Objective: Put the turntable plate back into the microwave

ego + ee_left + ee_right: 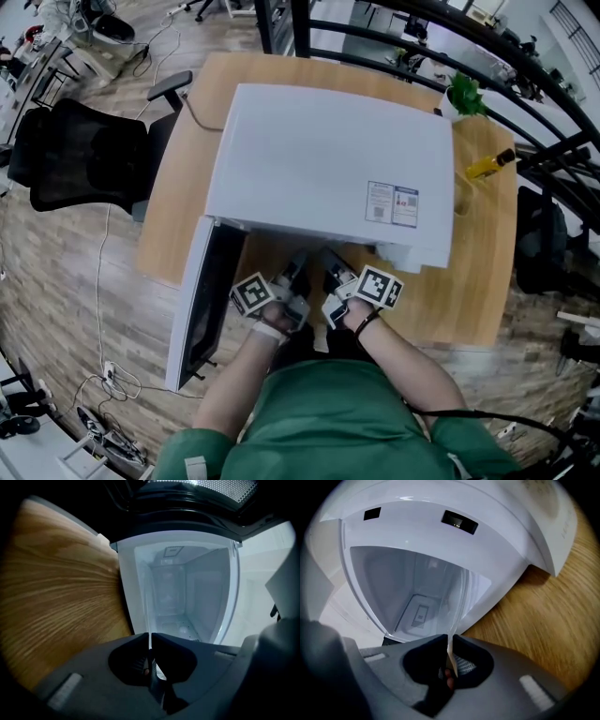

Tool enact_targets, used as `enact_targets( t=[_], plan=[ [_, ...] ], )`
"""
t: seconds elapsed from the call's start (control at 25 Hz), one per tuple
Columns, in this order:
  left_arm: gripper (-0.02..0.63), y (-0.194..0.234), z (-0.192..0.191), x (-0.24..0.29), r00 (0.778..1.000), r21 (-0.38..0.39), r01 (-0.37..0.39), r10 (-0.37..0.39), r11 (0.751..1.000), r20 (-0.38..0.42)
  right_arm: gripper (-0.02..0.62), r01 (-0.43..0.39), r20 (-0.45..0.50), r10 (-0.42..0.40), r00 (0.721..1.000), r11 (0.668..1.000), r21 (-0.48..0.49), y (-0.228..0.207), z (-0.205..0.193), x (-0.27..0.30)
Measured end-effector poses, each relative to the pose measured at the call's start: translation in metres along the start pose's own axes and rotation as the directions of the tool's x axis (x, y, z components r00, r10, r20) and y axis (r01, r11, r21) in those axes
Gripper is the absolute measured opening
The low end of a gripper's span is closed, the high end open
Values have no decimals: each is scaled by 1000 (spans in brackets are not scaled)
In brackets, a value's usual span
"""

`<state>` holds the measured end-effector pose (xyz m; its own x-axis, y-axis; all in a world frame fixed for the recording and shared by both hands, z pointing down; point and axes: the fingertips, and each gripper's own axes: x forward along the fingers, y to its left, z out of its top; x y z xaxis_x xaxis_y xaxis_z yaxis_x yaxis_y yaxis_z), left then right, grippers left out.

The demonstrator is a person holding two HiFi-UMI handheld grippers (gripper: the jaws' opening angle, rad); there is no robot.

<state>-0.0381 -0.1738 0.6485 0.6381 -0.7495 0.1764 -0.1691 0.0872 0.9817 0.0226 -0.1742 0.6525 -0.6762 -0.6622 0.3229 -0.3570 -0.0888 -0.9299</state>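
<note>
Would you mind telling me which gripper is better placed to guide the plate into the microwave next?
Probably left: both hold the glass plate by its rim, but the left gripper faces straight into the microwave cavity, while the right gripper views it obliquely from the side.

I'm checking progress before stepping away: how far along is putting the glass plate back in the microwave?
Done: the microwave has its door open. In hand: the left gripper and right gripper are each shut on the rim of the glass plate, facing the opening. Left: set it down inside, let go.
</note>
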Motion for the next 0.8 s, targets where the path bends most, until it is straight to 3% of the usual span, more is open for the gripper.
enact_targets(
  t=[0.24, 0.32, 0.8],
  plan=[
    [25, 1, 9, 3, 999, -11, -10, 10, 1000, 31, 50, 20, 49, -20, 999, 1000, -12, 0, 11, -3],
    [25, 0, 13, 4, 999, -12, -9, 9, 1000, 37, 21, 34, 65, -33, 997, 999, -8, -1, 15, -5],
    [25, 1, 23, 11, 998, -20, -15, 16, 1000, 62, 12, 54, 60, -54, 997, 999, -5, -1, 20, 4]
  ],
)
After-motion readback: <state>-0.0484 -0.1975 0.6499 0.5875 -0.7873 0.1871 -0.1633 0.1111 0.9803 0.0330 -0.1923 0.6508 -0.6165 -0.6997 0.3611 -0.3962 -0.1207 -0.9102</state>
